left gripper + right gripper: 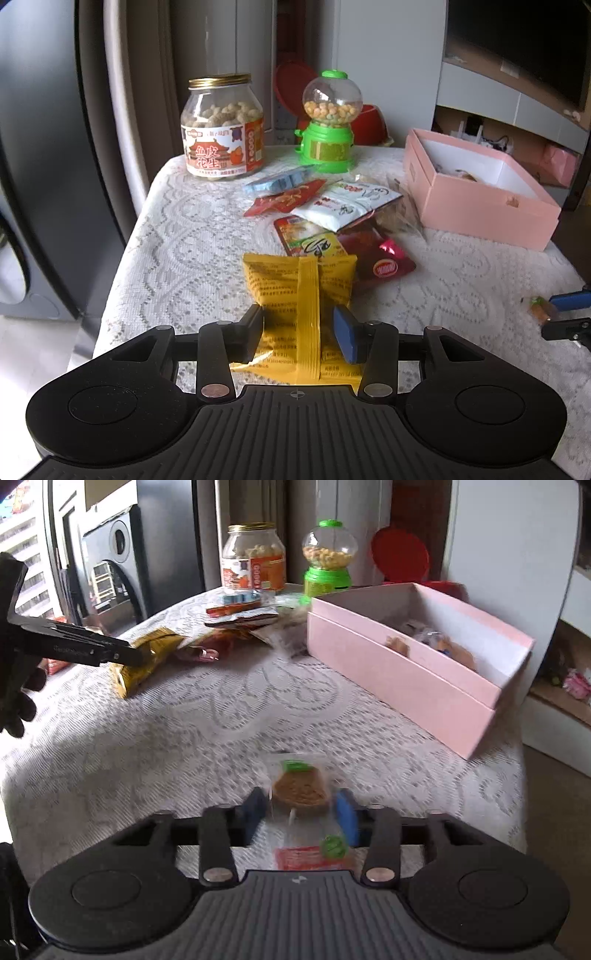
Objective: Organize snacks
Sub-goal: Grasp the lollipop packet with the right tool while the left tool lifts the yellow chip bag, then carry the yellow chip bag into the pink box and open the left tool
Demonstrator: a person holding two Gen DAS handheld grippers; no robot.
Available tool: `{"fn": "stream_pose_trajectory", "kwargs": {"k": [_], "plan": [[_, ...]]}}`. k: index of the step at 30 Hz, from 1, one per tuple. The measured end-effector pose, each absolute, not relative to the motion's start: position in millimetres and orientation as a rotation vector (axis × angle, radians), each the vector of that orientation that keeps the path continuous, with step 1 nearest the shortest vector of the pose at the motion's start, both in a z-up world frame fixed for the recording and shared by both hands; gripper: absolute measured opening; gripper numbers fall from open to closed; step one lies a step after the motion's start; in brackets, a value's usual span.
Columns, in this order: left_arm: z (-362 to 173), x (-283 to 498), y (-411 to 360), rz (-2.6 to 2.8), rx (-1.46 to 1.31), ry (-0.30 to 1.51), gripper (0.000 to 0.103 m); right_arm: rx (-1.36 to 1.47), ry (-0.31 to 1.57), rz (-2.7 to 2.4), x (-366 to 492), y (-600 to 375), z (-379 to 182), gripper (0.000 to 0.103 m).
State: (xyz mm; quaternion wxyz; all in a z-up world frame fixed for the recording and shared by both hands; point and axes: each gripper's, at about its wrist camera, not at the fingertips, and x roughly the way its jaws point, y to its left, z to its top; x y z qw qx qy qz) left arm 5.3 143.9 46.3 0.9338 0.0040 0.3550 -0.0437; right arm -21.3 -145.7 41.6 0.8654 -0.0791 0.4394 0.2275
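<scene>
**Left wrist and right wrist: each gripper closed on a snack packet**

Left wrist view: the left gripper (300,332) pinches a yellow packet (299,295) between its pads, the packet's far end lying on the lace cloth (184,236). Just beyond it lies a heap of packets (332,218), red, white and blue. Behind the heap stand a jar (222,127) and a green candy dispenser (328,122). A pink box (476,206), open, sits to the right of the heap.

Right wrist view: the right gripper (301,814) clamps a clear cookie packet (301,790) above the cloth; the picture is blurred here. The pink box lies ahead to the right, with a few snacks inside. At far left a gloved hand (16,701) holds the left gripper on the yellow packet.
</scene>
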Motion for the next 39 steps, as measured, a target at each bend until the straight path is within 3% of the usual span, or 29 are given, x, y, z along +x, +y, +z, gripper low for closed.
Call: {"fn": "stream_pose_trajectory", "kwargs": {"k": [2,13,16,20,25,32,39], "plan": [[45,13,141,-0.076,0.029,0.745,0.048,-0.147,0.913,0.473,-20,-144,44,0.038],[31,46,140,-0.104,0.026,0.797,0.074,-0.115,0.922,0.445,-33,-150,43,0.038],[24,52,142,-0.114,0.046,0.818,0.076,-0.106,0.924,0.444,-34,-150,43,0.038],[31,42,147,-0.144,-0.001,0.783,0.060,-0.103,0.920,0.436,-36,-151,46,0.038],[50,5,128,-0.151,0.059,0.708,0.052,-0.110,0.905,0.425,-41,-153,52,0.038],[66,-29,84,-0.367,0.029,0.691,0.052,-0.119,0.891,0.396,-47,-158,57,0.038],[74,4,36,-0.517,0.031,0.657,0.052,-0.123,0.849,0.336,-44,-162,72,0.037]]}}
